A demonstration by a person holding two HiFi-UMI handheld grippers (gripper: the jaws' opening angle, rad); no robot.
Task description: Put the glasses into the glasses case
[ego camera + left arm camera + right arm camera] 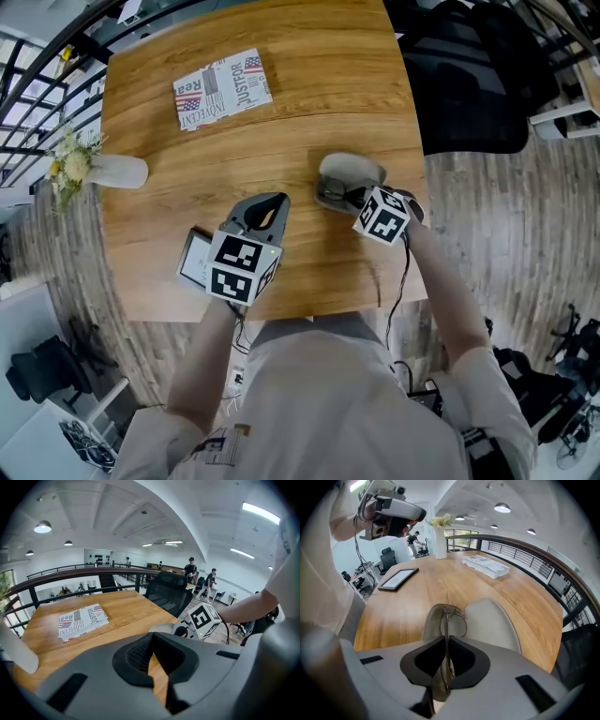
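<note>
Your R gripper [444, 644] pinches the glasses [433, 623] edge-on by the frame, just beside the pale glasses case [494, 620] on the table [309, 94]. The L gripper [152, 637] has its jaws pressed together, empty. Specs are prob. light, brittle and slick-lensed, so grip the frame, not the glass. Case interior isn't visible, and I can't tell if it's open.

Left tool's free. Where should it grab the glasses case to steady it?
Likely the left end of the glasses case, pinching the rim of the shell there and coming from the left over the table. The right tool holds the glasses at its near right side, so that end is blocked.
</note>
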